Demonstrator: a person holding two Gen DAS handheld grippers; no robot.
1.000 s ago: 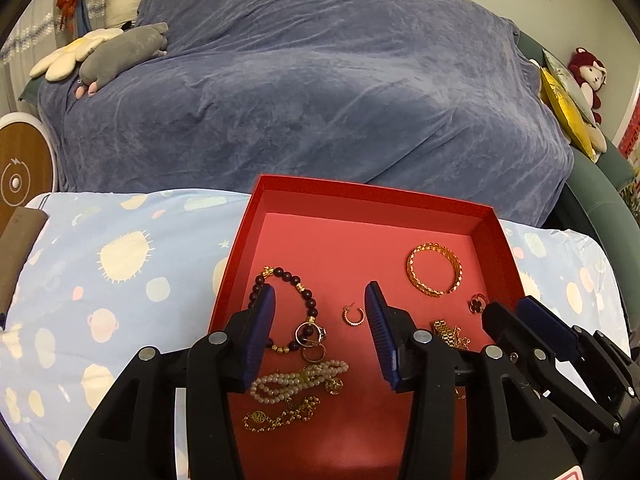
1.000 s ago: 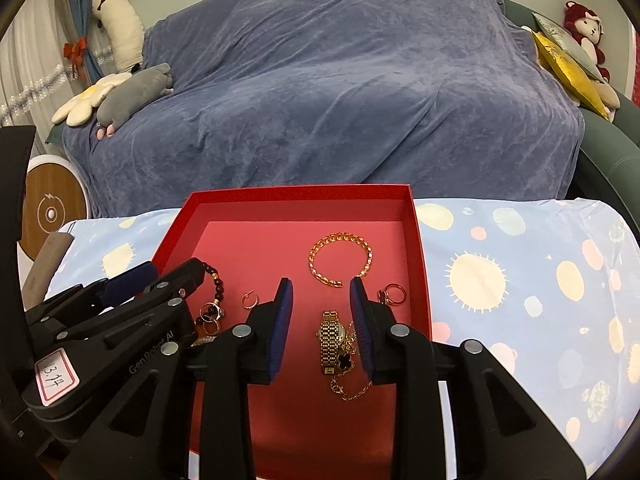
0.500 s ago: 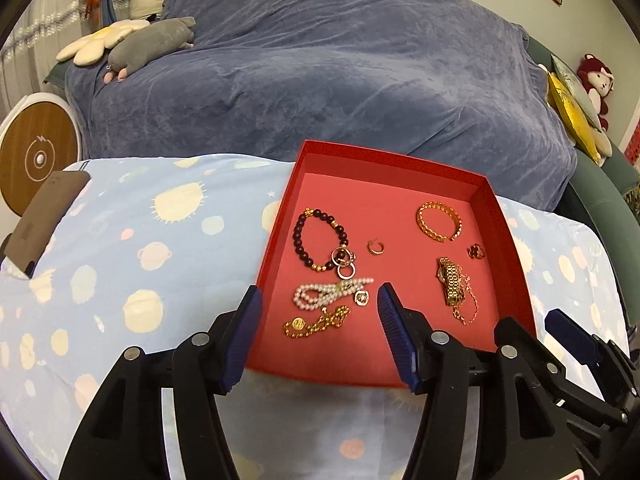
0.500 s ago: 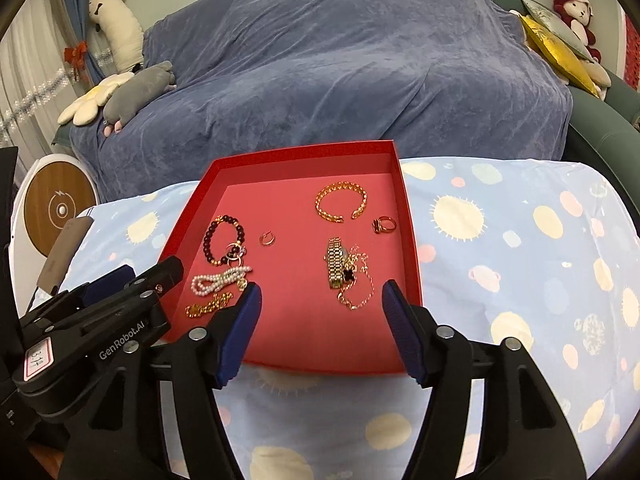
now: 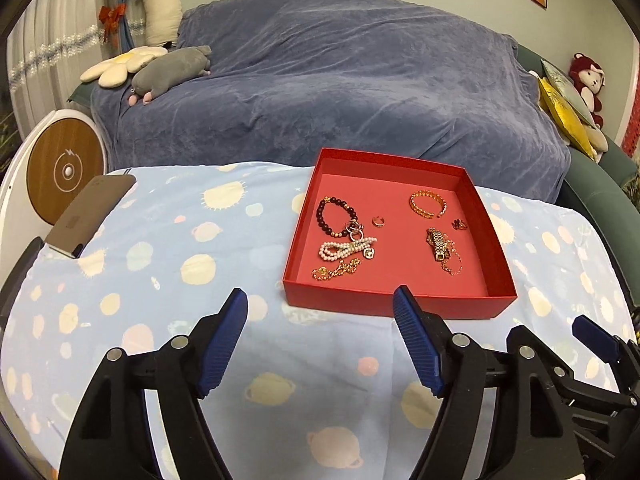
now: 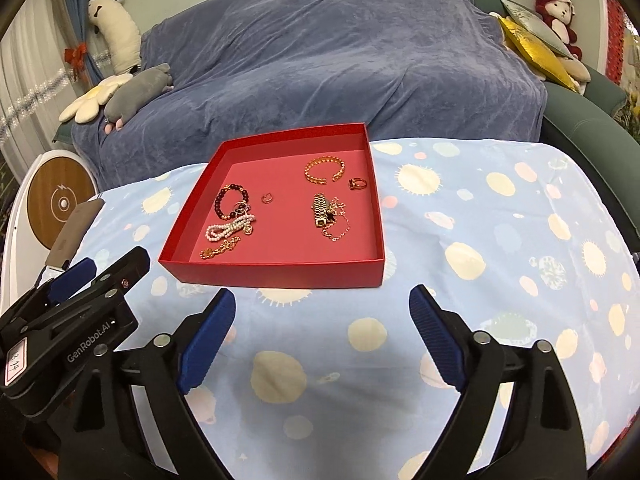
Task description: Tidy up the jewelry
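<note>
I have both tools spread wide and holding nothing: the left gripper (image 5: 320, 304) and the right gripper (image 6: 322, 300) hover over the spotted blue cloth (image 6: 480, 240), each just short of the near wall of the red tray (image 5: 394, 306), which sits straight ahead of the fingertips. Inside it, ahead and left of my left tool, I see the dark bead bracelet (image 5: 334, 216), pearl strand (image 5: 346, 248) and gold chain (image 5: 336, 270); ahead and right lie the gold bangle (image 5: 428, 203), watch (image 5: 438, 243) and ring (image 5: 459, 224).
</note>
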